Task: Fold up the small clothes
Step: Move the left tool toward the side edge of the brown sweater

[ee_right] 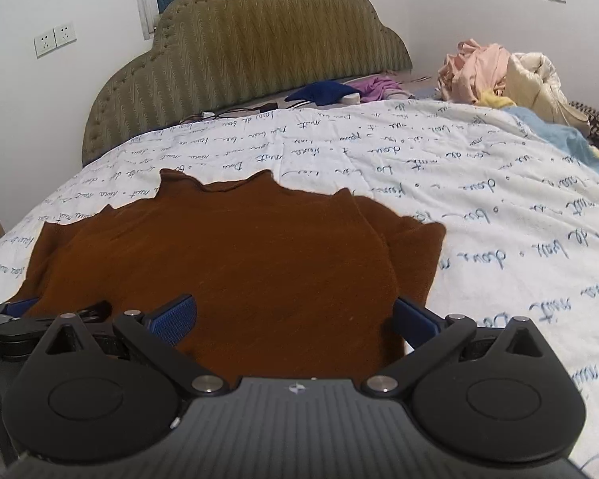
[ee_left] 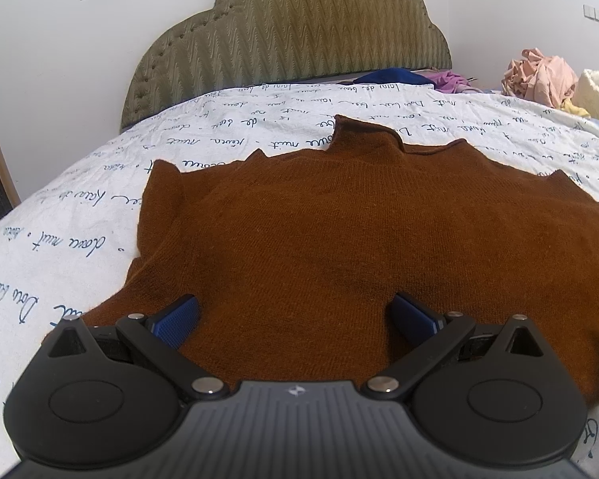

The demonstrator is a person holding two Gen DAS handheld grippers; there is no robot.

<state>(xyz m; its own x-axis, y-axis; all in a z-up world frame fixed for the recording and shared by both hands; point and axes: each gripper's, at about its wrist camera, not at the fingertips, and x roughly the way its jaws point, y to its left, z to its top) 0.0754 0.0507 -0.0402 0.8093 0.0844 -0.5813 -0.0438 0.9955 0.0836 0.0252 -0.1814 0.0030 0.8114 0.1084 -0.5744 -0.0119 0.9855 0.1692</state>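
Rust-brown knit turtleneck sweater (ee_left: 359,239) lies spread flat on the bed, on a white quilt printed with blue handwriting (ee_left: 80,215), collar toward the olive padded scalloped headboard (ee_left: 291,40). Both sleeves appear folded in along the body sides.

Left gripper (ee_left: 295,319): jaws spread wide, blue ribbed pads (ee_left: 179,319) low over the near hem region of the sweater; nothing pinched.

Right gripper (ee_right: 295,319): jaws likewise spread, over the sweater's near right part; the right pad sits at the sweater's edge. Contact with the cloth cannot be told.

Far corner of the bed: heap of pink and cream clothes (ee_right: 499,72), dark blue garment (ee_right: 323,92) near the headboard.
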